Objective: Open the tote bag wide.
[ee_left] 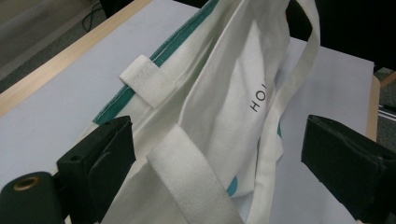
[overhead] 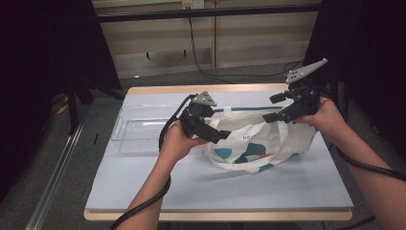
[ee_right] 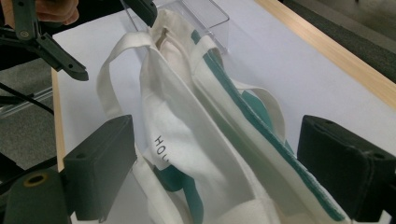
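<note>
A white cloth tote bag [overhead: 258,139] with teal shapes and a teal-edged rim lies slumped on the pale mat, its handles loose. My left gripper [overhead: 216,130] is at the bag's left end, my right gripper [overhead: 276,108] at its upper right end. In the left gripper view the gripper [ee_left: 219,140] stands open, its jaws wide on either side of the bag [ee_left: 224,93] and a handle strap. In the right gripper view the gripper [ee_right: 217,144] is open too, straddling the bag's [ee_right: 187,121] rim folds. The left gripper [ee_right: 112,39] shows at the bag's far end.
A clear plastic tray [overhead: 136,132] sits on the mat [overhead: 191,182] left of the bag, also seen as the tray [ee_right: 205,14] behind the bag. Wooden table edges frame the mat. Cables trail from both grippers; dark curtains stand at both sides.
</note>
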